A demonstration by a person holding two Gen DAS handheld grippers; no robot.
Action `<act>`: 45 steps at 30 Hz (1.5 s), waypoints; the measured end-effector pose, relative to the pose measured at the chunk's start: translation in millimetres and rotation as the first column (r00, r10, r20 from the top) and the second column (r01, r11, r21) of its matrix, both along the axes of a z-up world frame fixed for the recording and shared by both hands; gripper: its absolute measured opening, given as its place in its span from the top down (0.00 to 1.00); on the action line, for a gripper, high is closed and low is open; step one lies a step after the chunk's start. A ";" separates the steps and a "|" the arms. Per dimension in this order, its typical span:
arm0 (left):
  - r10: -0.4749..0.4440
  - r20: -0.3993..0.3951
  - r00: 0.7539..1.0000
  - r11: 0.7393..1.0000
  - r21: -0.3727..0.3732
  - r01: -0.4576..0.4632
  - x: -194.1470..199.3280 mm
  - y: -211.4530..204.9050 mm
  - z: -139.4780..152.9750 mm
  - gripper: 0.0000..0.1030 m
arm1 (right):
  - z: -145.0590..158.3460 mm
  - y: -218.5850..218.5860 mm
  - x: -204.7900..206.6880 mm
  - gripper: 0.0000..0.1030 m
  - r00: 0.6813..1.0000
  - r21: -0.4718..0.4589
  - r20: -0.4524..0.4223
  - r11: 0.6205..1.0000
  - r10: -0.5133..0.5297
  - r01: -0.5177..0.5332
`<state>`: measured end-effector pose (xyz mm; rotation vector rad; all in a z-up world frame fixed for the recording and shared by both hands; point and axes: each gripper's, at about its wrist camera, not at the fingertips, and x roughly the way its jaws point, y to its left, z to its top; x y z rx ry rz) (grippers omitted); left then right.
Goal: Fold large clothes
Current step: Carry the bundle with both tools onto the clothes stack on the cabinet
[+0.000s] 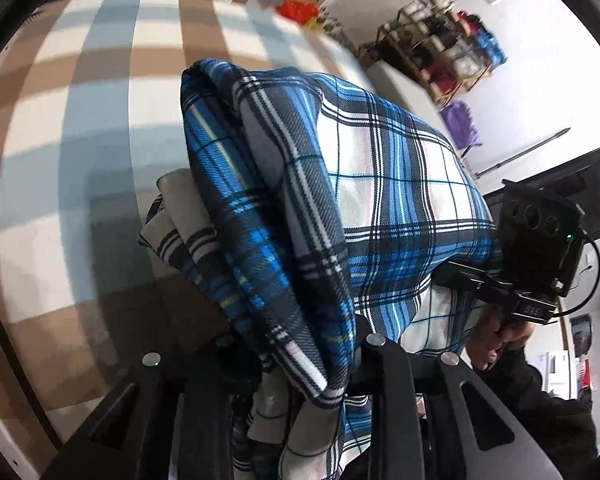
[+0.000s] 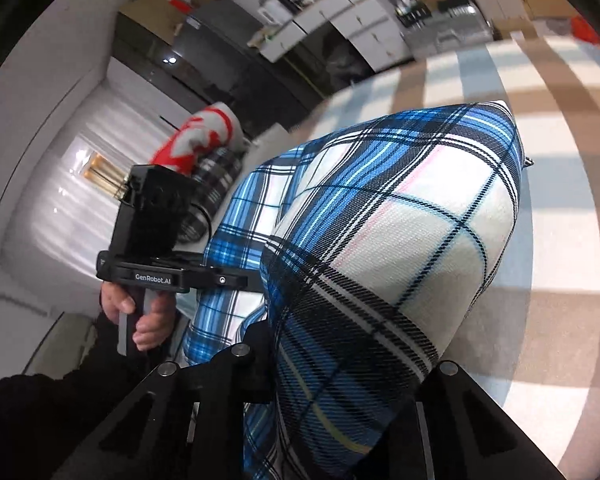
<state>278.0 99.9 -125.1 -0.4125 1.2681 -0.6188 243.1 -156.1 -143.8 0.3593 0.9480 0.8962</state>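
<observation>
Bunching in thick folds, the blue plaid garment (image 1: pixel 364 208) is hanging above the checked bed (image 1: pixel 100 128). Both the left hand-held gripper (image 1: pixel 300 364) and the right hand-held gripper (image 2: pixel 340 364) are clamping its fabric.

— Where is the left gripper (image 1: pixel 300 364)?

— Low in the left wrist view, its black fingers (image 1: pixel 384 364) closed in on a bunch of the plaid garment (image 1: pixel 380 184), which spills over them. In the right wrist view the same gripper (image 2: pixel 236 280) sits to the left, level, with the person's left hand (image 2: pixel 140 316) wrapped round its grip and a dark sleeve below.

— And the right gripper (image 2: pixel 340 368)?

— Clamped on the cloth too; the fabric bulges out between its fingers (image 2: pixel 244 364). From the left wrist view it (image 1: pixel 460 276) reaches in from the right, the right hand (image 1: pixel 496 340) curled round the handle.
</observation>
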 end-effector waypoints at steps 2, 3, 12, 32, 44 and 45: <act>0.004 0.033 0.999 1.000 0.018 -0.004 -0.1 6.0 22.5 0.80 | 17.0 3.0 1.3 0.80 1.000 0.016 0.014 1.000 0.004 -0.005; 0.008 0.047 0.999 0.999 0.030 -0.010 -0.1 10.3 33.9 0.80 | 27.0 7.5 3.0 0.80 1.000 0.020 0.021 1.000 0.006 -0.007; 0.115 0.109 0.987 0.988 0.092 -0.126 13.2 96.3 156.8 0.80 | 142.3 91.4 32.2 0.80 0.993 0.087 0.102 0.994 0.061 -0.070; 0.541 0.043 0.840 0.814 0.224 -0.536 31.6 386.2 150.6 0.79 | 186.6 468.1 160.9 0.79 0.926 0.178 -0.159 0.933 0.342 -0.314; 0.607 -0.057 0.792 0.794 0.064 -0.604 11.1 453.6 59.9 0.22 | 139.7 480.0 164.4 0.55 0.929 0.031 -0.177 0.945 0.326 -0.326; 0.619 -0.059 0.783 0.785 0.064 -0.616 10.8 459.4 61.7 0.22 | 144.4 478.1 160.1 0.52 0.936 0.003 -0.150 0.947 0.318 -0.322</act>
